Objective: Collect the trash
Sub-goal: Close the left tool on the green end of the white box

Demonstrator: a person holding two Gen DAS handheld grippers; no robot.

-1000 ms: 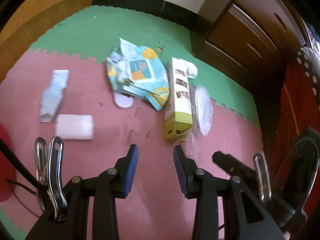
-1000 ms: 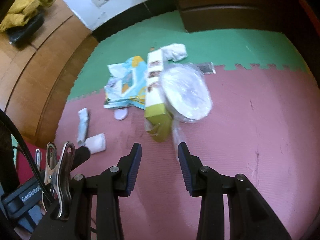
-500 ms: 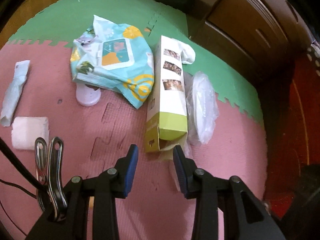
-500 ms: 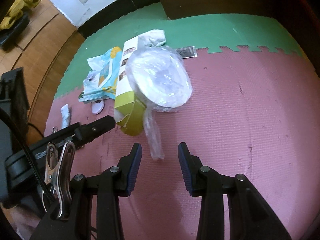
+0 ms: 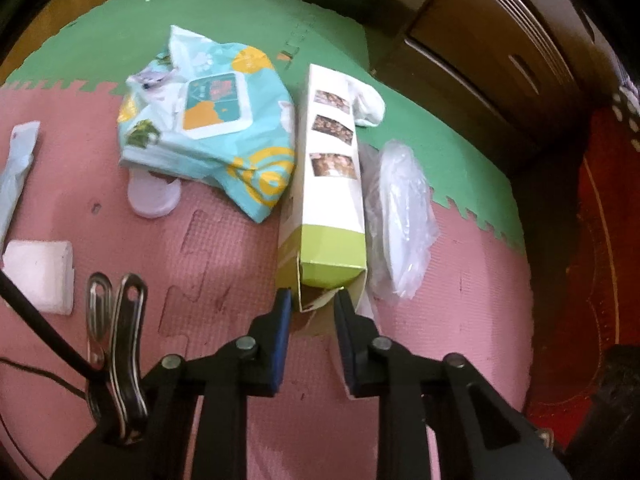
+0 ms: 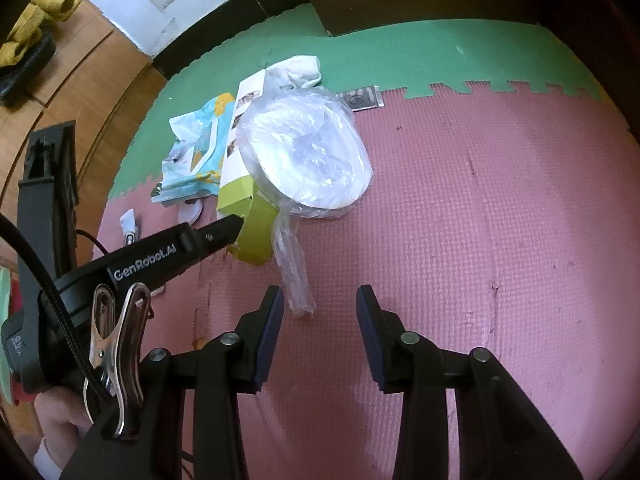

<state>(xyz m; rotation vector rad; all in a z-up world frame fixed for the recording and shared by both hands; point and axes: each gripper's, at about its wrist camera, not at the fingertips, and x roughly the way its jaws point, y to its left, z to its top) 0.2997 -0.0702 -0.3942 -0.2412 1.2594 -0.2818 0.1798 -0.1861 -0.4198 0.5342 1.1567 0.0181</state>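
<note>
A tall white and green carton (image 5: 332,184) lies on the pink foam mat with its open end toward me. My left gripper (image 5: 313,298) has that end's flaps between its jaws, which are closing; a thin gap still shows at the left pad. In the right wrist view one left finger (image 6: 216,232) reaches the carton (image 6: 240,188). Beside the carton lie plates in a clear bag (image 6: 308,152). My right gripper (image 6: 320,296) hangs open just short of the bag's twisted tail (image 6: 296,276), holding nothing.
More litter lies left of the carton: a blue wipes pack (image 5: 208,136), a round lid (image 5: 154,196), a white folded pad (image 5: 40,276), a pale wrapper (image 5: 16,168). A tissue wad (image 5: 368,104) sits behind it. A wooden cabinet (image 5: 500,52) borders the green mat.
Both grippers came down and forward toward the trash pile. The left gripper's jaws narrowed and now flank the carton's open end. The right gripper's opening is unchanged.
</note>
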